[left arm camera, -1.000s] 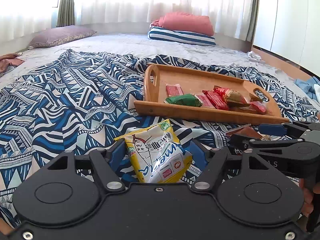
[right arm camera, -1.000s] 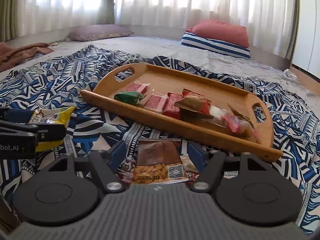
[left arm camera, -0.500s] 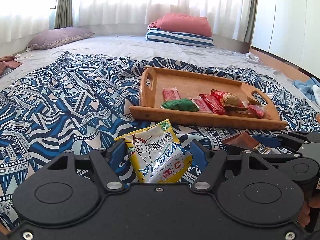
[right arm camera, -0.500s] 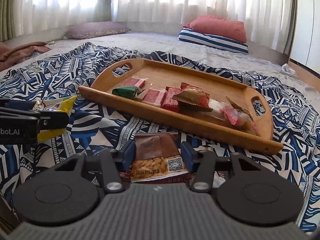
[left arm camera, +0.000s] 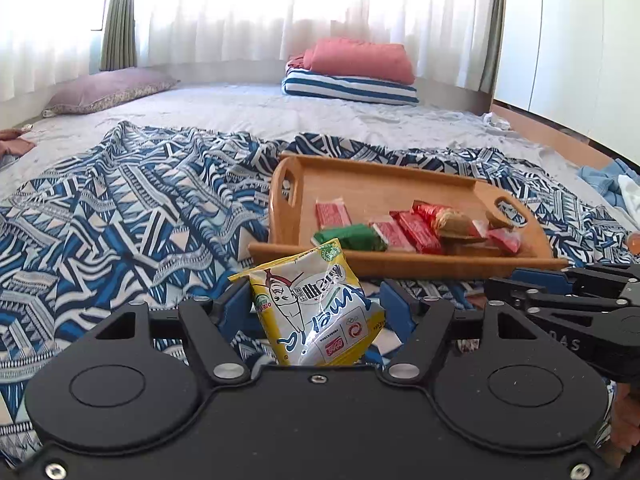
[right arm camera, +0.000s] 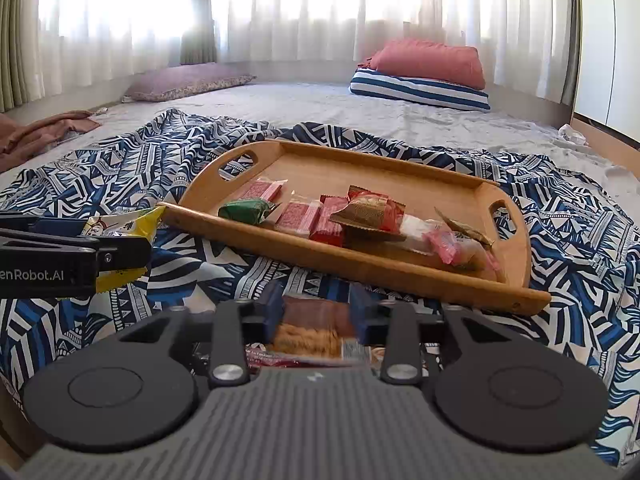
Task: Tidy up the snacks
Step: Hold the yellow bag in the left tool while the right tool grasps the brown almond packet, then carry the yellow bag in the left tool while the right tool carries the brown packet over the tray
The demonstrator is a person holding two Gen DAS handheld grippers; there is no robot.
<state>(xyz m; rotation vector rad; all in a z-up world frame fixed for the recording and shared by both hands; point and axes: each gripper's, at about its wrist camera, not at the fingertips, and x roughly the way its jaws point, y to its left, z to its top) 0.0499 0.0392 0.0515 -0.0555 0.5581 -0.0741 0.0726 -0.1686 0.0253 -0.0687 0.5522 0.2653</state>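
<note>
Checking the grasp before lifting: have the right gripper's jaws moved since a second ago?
Yes. Against the steady wooden tray, the jaws of the right gripper have drawn inward from both sides and are now shut on the brown packet.

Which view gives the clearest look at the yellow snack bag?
The left wrist view: the yellow snack bag stands front-on between that tool's fingers, print readable. In the right wrist view the bag sits at the left edge, mostly hidden behind the left tool, only its top and bottom edges showing.
</note>
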